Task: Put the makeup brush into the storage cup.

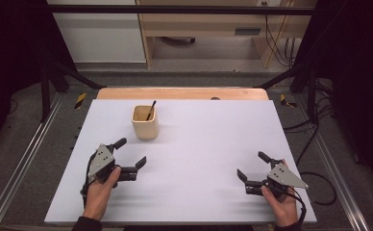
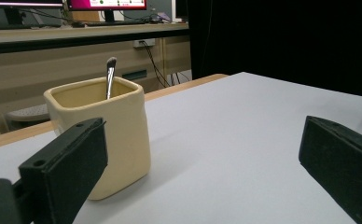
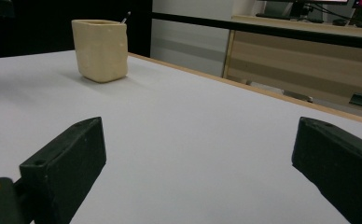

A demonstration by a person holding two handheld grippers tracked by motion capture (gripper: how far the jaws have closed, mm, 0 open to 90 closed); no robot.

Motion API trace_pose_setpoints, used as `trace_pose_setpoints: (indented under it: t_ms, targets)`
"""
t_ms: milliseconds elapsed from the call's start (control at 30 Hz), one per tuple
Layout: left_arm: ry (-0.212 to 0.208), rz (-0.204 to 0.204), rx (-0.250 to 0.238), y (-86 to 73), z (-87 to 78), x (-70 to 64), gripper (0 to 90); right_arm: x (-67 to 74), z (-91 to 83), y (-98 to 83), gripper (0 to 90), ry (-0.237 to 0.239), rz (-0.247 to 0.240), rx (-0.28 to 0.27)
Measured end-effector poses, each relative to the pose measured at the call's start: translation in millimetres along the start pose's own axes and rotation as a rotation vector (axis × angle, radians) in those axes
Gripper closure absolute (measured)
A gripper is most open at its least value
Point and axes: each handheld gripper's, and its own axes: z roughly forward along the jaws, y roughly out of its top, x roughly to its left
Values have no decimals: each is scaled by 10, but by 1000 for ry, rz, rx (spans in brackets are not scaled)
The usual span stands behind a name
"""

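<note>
A cream square cup [image 1: 145, 123] stands on the white table top [image 1: 194, 144], left of centre toward the back. A thin dark-handled brush [image 1: 151, 110] leans inside it, tip up. The left gripper [image 1: 130, 152] rests near the front left, open and empty, just in front of the cup. In the left gripper view the cup [image 2: 104, 140] sits close behind the left jaw, with the brush [image 2: 110, 77] sticking out. The right gripper [image 1: 253, 166] lies at the front right, open and empty. In the right gripper view the cup [image 3: 100, 49] stands far off at the upper left.
A wooden edge strip [image 1: 182, 93] runs along the table's back. Metal rails [image 1: 26, 159] flank both sides, and cables [image 1: 319, 183] lie on the floor to the right. Desks and monitors stand beyond the table.
</note>
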Motion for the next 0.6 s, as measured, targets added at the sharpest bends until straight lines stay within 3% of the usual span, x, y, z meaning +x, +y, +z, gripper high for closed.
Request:
trace_pose_setpoints:
  t_ms: [233, 600]
  targets:
    - [-10, 17, -17, -43, -74, 6, 7, 2, 1, -2, 32, 1, -1, 3]
    - [19, 16, -42, -83, -192, 28, 6, 4, 5, -5, 32, 1, -3, 4]
